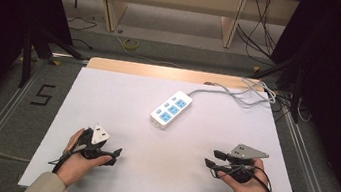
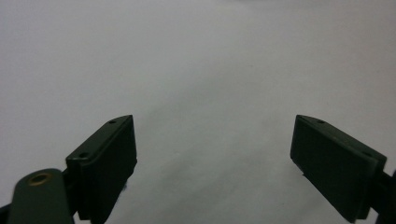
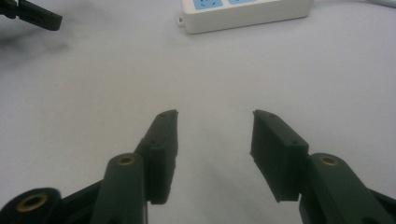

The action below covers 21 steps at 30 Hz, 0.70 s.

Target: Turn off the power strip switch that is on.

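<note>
Power strip (image 1: 171, 109) lying mid-table, long axis diagonal, ahead of both; probably nearer right gripper (image 3: 215, 135). Left gripper (image 2: 215, 140) jaws spread wide, right spread, both empty.

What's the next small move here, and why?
Probably bring the right gripper forward and left toward the power strip. Both grippers are open and hold nothing, resting near the table's front edge, and the strip is the one object on the white surface. It lies beyond both, and in the right gripper view it sits just ahead of the jaws. The left gripper faces bare table.
</note>
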{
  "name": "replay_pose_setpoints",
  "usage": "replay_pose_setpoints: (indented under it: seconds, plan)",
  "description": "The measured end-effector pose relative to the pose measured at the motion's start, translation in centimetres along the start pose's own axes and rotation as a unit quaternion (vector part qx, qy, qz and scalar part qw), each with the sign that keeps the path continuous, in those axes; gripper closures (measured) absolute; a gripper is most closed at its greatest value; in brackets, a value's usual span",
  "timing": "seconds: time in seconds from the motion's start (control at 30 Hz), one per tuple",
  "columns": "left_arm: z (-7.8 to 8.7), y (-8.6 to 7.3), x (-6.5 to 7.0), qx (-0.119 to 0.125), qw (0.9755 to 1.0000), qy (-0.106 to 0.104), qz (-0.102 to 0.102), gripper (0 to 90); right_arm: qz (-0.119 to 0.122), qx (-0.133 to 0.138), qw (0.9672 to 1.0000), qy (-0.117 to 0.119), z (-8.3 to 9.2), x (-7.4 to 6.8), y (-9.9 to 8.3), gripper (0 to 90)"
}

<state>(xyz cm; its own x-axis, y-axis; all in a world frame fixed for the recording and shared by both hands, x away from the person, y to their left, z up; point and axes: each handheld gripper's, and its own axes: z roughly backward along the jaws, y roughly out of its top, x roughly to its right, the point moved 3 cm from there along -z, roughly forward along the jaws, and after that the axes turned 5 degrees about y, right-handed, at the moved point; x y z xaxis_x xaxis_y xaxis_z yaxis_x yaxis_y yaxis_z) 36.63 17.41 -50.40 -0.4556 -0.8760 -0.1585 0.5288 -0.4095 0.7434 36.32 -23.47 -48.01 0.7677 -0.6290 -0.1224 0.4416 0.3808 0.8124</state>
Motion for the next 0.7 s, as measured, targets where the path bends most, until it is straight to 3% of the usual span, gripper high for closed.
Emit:
replay_pose_setpoints:
  seconds: [0.13,0.27,0.43,0.7]
  plan:
    - [-0.1,0.1,0.1,0.002,1.0,0.001,0.001,15.2,0.002,-0.008,1.0,0.001,0.0,-0.1,0.1,58.7]
    - [0.0,0.0,0.2,0.001,1.0,0.001,0.0,15.5,0.028,-0.024,0.9992,-0.012,-0.2,-0.3,0.4,72.2]
    - [0.0,0.1,0.2,0.002,1.0,0.002,0.002,15.8,0.049,-0.025,0.9981,-0.03,-0.4,-0.4,0.9,88.9]
    - [-0.2,0.1,0.3,0.003,1.0,0.001,0.002,16.0,0.035,-0.018,0.9981,-0.047,-0.4,-0.1,1.6,90.0]
